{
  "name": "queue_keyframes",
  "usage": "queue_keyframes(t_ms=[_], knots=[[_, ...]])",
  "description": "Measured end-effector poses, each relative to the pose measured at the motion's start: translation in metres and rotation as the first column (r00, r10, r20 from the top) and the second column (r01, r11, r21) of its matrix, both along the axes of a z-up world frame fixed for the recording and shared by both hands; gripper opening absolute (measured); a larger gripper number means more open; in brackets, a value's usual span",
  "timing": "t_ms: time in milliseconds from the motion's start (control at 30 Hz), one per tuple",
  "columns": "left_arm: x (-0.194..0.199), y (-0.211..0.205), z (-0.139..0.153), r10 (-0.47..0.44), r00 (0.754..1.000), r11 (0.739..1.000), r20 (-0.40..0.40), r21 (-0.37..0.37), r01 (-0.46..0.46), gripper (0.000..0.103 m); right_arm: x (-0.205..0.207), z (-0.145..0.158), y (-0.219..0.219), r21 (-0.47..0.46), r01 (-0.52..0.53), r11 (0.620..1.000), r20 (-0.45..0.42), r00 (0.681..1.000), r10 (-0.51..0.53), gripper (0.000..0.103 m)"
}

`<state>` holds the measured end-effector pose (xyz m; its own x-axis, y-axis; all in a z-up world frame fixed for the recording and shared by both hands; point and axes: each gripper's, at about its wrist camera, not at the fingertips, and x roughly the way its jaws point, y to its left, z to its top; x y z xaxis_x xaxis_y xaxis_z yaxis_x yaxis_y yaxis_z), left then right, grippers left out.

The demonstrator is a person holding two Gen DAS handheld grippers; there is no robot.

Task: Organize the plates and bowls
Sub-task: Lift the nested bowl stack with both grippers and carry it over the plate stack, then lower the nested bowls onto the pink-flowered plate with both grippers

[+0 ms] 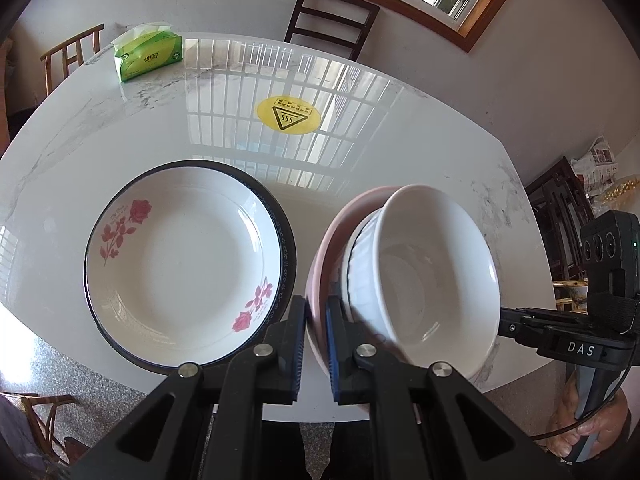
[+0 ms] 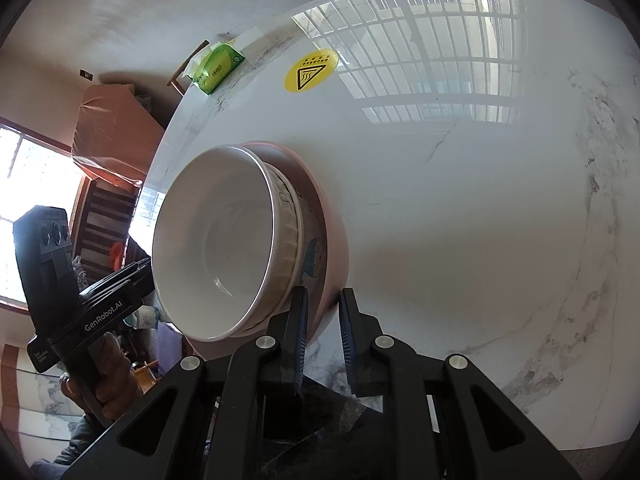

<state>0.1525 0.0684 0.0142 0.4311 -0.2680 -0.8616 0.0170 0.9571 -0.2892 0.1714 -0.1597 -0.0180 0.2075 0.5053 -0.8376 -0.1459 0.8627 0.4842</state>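
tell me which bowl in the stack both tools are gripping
The pink bowl, outermost in the stack; left tool and right tool pinch its rim, while the white bowls nest inside.

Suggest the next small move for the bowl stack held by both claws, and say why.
Probably lower the stack level onto the table before releasing. The left claw and right claw each pinch the pink bowl rim on opposite sides, and the nested white bowl sits tilted, so it could slide if either lets go.
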Motion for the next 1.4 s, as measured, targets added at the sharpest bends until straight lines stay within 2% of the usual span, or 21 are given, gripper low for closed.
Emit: queue_keyframes(t_ms=[367, 833, 1400], knots=[[-0.004, 0.028, 0.019, 0.056, 0.998, 0.998, 0.032, -0.008, -0.056, 0.008, 0.005, 0.008, 0.019, 0.019, -0.033, 0.999, 0.016, 0.999, 0.033, 0.018], [-0.015, 0.076, 0.038, 0.155, 0.985, 0.988, 0.074, 0.0, -0.156, 0.007, 0.02, 0.022, 0.071, 0.035, -0.102, 0.994, 0.042, 0.994, 0.101, 0.019], [-0.011, 0.134, 0.033, 0.25, 0.965, 0.968, 0.083, 0.009, -0.252, 0.007, 0.039, 0.012, 0.129, 0.056, -0.176, 0.983, 0.025, 0.984, 0.174, 0.019]])
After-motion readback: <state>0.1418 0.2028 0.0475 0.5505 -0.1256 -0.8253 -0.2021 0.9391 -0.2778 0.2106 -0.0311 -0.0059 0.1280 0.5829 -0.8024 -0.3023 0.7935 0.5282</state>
